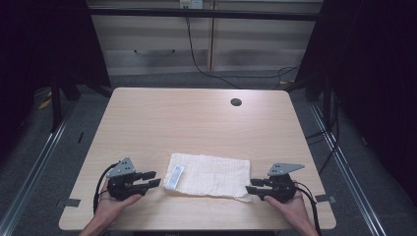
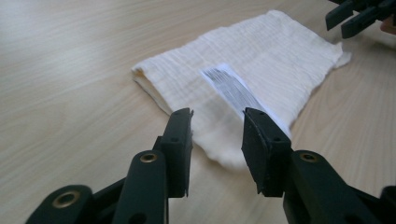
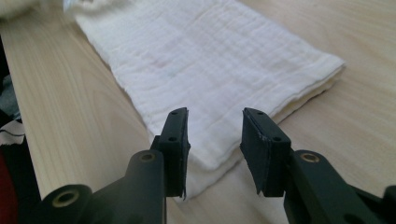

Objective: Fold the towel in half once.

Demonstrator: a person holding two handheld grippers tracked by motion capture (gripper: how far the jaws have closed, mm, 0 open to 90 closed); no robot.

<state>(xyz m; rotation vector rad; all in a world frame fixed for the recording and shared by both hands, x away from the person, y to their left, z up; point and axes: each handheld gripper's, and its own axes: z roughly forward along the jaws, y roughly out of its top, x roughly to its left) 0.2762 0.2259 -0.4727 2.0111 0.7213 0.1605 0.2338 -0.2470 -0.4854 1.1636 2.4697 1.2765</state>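
A folded white cloth (image 1: 211,174) lies flat near the front edge of the wooden table (image 1: 196,123), with a white printed label (image 1: 175,177) at its left end. My left gripper (image 1: 155,178) rests in a hand just left of the cloth, its jaws open and aimed at that end. In the left gripper view the open gripper (image 2: 217,114) frames the cloth's near edge (image 2: 261,51) and the label (image 2: 231,86) without pressing on them. My right gripper (image 1: 250,186) is at the cloth's right end, open. In the right gripper view it (image 3: 215,112) stands apart over the cloth's layered corner (image 3: 210,56).
A round cable hole (image 1: 236,102) sits at the table's back right. Behind the table are pale cabinets (image 1: 157,44) and a black cable (image 1: 201,64) on the floor. Dark frame posts stand at both sides. The right gripper (image 2: 335,25) appears far off in the left gripper view.
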